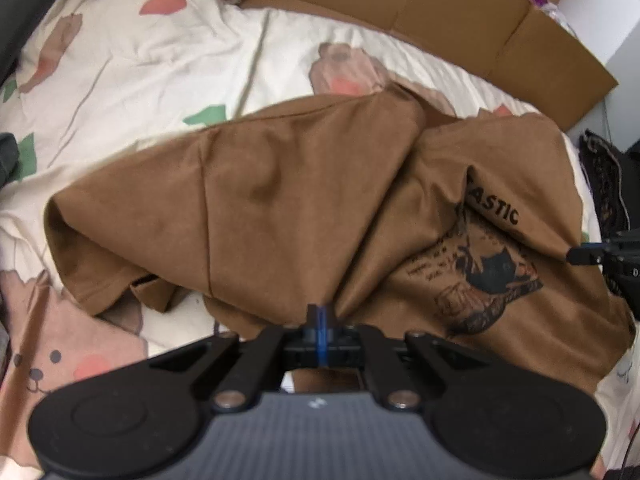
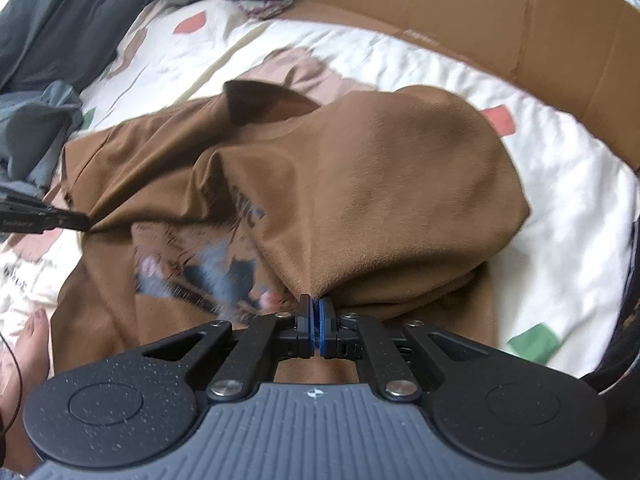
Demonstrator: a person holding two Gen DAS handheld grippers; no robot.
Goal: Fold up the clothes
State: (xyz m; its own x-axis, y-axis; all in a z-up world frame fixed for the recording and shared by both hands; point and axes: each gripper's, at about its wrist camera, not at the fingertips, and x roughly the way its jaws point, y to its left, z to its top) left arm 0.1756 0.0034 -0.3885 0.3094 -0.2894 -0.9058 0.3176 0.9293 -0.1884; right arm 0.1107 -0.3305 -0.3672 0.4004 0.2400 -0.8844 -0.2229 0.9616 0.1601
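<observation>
Left tongs (image 1: 320,312) | right tongs (image 2: 316,304) | each clamped on brown T-shirt (image 1: 280,208) hem ahead

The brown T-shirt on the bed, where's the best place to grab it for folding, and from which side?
Grip the brown T-shirt along its near edge, from above and from the near side. Both the left gripper and right gripper are shut on fabric there, so it hangs between them; the rest lies bunched on the bedsheet.

I see a bed under a cream quilt (image 1: 152,64) printed with bears, pink and green patches. Flattened brown cardboard (image 1: 460,12) lies along its far edge. Grey bedding (image 2: 60,20) heaps in one corner. White wall (image 1: 596,4) beyond.
</observation>
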